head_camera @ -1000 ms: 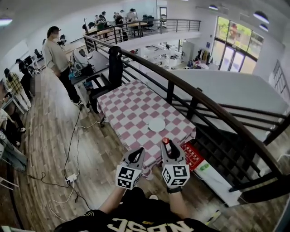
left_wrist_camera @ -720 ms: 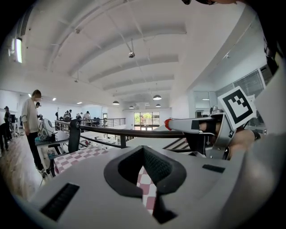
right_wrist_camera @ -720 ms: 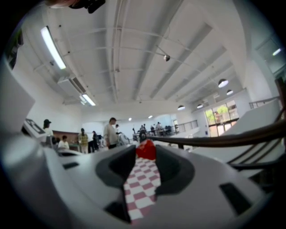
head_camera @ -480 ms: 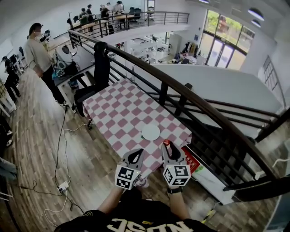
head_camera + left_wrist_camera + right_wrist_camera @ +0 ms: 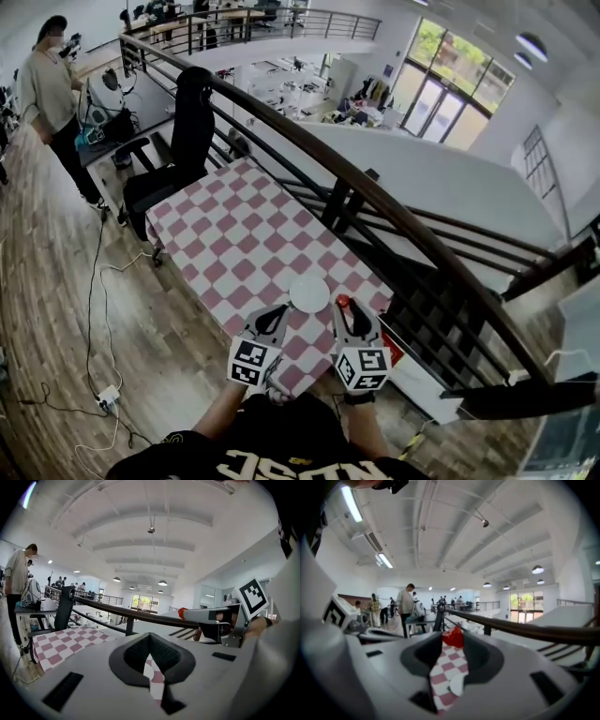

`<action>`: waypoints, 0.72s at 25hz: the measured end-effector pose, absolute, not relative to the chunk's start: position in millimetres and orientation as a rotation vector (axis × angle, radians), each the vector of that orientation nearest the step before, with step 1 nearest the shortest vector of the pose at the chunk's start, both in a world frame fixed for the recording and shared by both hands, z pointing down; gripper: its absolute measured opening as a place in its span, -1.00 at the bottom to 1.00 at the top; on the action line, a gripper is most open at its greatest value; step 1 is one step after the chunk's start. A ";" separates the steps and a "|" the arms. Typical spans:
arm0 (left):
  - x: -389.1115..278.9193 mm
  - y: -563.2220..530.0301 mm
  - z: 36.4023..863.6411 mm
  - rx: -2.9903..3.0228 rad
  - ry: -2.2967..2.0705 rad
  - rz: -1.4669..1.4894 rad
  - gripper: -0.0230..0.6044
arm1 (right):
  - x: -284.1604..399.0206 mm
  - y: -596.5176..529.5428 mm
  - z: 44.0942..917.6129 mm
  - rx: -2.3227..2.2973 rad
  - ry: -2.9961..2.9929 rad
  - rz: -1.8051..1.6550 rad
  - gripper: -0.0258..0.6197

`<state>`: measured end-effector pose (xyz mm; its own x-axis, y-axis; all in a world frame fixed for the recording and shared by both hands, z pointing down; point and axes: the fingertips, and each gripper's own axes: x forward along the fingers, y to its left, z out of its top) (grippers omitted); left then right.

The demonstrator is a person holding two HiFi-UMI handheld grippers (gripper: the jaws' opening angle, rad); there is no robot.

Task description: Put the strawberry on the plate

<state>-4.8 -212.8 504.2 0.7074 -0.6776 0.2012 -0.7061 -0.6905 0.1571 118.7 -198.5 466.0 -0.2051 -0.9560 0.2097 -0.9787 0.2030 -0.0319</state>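
Just one strawberry [image 5: 342, 301], one plate [image 5: 309, 293]

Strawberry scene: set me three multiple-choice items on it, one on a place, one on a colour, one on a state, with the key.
1. Where is the small red strawberry?
A. On the round white plate.
B. Between the right claw's jaws.
C. Between the left claw's jaws.

2. What colours is the checked tablecloth?
A. Blue and white.
B. Red and white.
C. Green and yellow.

3. How is the left claw?
A. Shut, holding nothing.
B. Shut on the plate.
C. Wide open.

Key:
1 B: the right gripper view shows the strawberry pinched at the jaw tips.
2 B: the head view shows red and white squares.
3 A: the left gripper view shows its jaws meeting with nothing between.
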 end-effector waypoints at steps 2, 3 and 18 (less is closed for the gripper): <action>-13.8 -226.0 513.9 2.661 -1.096 0.194 -0.90 | 113.9 -203.8 470.1 1.871 -2.288 0.245 -0.48; -16.5 -230.3 519.6 2.637 -1.089 0.201 -0.90 | 113.5 -204.4 473.1 1.866 -2.269 0.258 -0.48; 4.6 -282.4 604.8 2.514 -1.038 0.412 -0.90 | 131.0 -278.8 563.8 1.510 -2.234 0.394 -0.48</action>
<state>4.6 -282.4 604.8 0.6825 -0.6069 0.4072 -0.7210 -0.6502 0.2394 131.0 -278.8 563.8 -0.3270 -0.8112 0.4849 -0.9280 0.3725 -0.0026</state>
